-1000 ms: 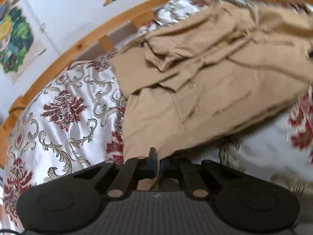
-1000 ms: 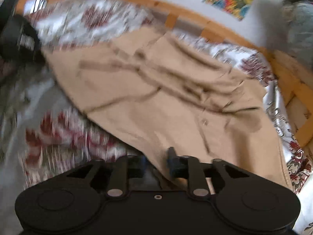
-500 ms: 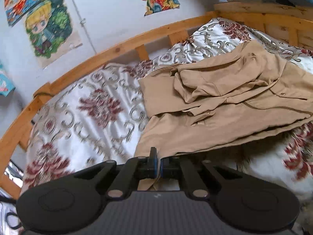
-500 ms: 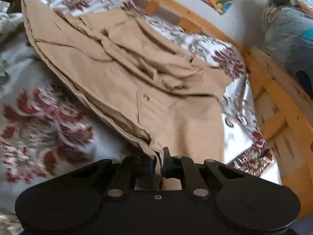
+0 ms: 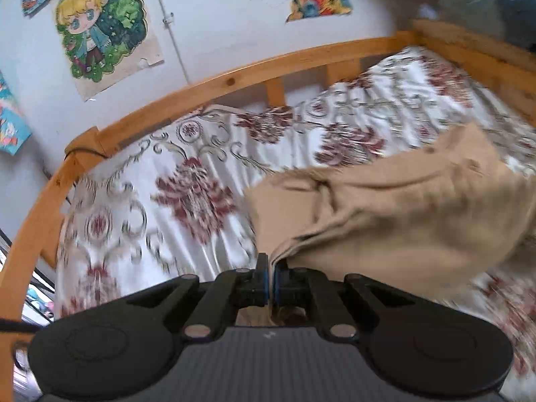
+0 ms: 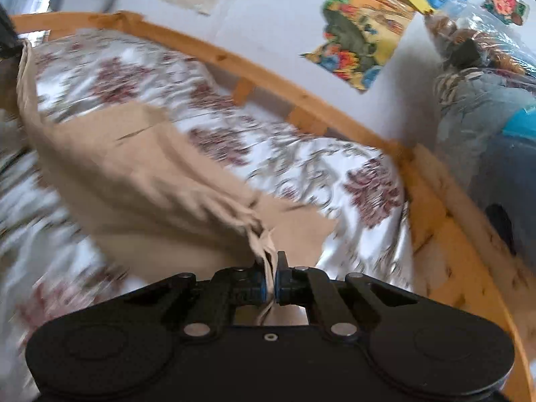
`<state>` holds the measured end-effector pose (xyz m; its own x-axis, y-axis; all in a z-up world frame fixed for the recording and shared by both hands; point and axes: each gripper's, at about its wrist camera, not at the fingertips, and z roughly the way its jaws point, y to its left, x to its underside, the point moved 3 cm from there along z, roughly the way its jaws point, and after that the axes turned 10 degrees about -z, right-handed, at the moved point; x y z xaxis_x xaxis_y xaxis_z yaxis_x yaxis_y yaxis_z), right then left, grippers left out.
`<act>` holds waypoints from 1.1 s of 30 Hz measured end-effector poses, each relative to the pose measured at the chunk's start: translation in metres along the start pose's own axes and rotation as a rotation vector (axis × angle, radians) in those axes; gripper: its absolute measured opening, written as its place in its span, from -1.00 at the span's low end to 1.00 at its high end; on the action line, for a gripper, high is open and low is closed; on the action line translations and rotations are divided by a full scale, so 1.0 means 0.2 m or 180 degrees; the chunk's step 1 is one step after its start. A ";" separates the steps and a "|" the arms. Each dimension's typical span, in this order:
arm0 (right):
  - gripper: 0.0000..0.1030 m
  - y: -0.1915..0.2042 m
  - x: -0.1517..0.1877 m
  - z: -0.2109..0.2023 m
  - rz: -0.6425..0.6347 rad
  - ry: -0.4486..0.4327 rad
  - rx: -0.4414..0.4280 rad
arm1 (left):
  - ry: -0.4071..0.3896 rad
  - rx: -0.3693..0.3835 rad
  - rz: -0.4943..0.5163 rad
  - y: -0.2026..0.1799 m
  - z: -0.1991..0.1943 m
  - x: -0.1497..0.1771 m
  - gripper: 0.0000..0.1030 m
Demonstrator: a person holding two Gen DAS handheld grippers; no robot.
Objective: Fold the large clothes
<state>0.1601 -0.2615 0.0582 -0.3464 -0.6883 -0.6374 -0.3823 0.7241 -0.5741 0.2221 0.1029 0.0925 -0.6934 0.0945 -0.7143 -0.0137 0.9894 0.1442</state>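
A large tan garment (image 5: 395, 207) hangs in a sagging span above the bed with the floral sheet (image 5: 187, 181). My left gripper (image 5: 271, 268) is shut on one edge of the cloth, which runs off to the right. In the right wrist view the same garment (image 6: 134, 181) stretches away to the left, and my right gripper (image 6: 272, 269) is shut on a bunched corner of it. Both views are motion-blurred. The lower part of the garment trails toward the sheet (image 6: 301, 167).
A wooden bed rail (image 5: 207, 90) curves along the wall behind the bed, also showing in the right wrist view (image 6: 301, 100). Posters (image 5: 100, 26) hang on the wall. Bagged bedding (image 6: 485, 107) is stacked past the bed's right end.
Both grippers have lifted and swung toward the wall, raising the garment off the sheet. More bare sheet now shows under and behind it. Both stay shut on the cloth.
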 end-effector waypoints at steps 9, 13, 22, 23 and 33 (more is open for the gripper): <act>-0.93 0.02 -0.06 0.84 -0.0052 0.0497 -0.0061 | 0.0616 0.0069 0.0008 -0.04 0.81 -0.21 -0.94; -0.66 0.05 0.05 1.00 0.0083 0.0638 -0.0141 | 0.0863 0.0293 -0.0118 -0.03 1.04 -0.16 -0.93; 0.61 -0.20 0.23 0.75 0.1490 0.0078 -0.0157 | 0.0347 0.0632 -0.1016 0.23 1.01 -0.15 0.99; 0.66 -0.21 0.25 0.71 0.1601 -0.0011 -0.0150 | 0.0304 0.0678 -0.1112 0.25 0.99 -0.14 0.99; 0.98 -0.26 0.30 0.56 0.2137 -0.0435 0.0073 | -0.0052 0.1039 -0.1326 0.42 0.80 -0.02 0.99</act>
<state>0.2553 -0.3345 -0.0080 -0.3901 -0.0792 -0.9174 -0.1038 0.9937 -0.0417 0.3384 0.2027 -0.0017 -0.6657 -0.3149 -0.6765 -0.0588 0.9259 -0.3731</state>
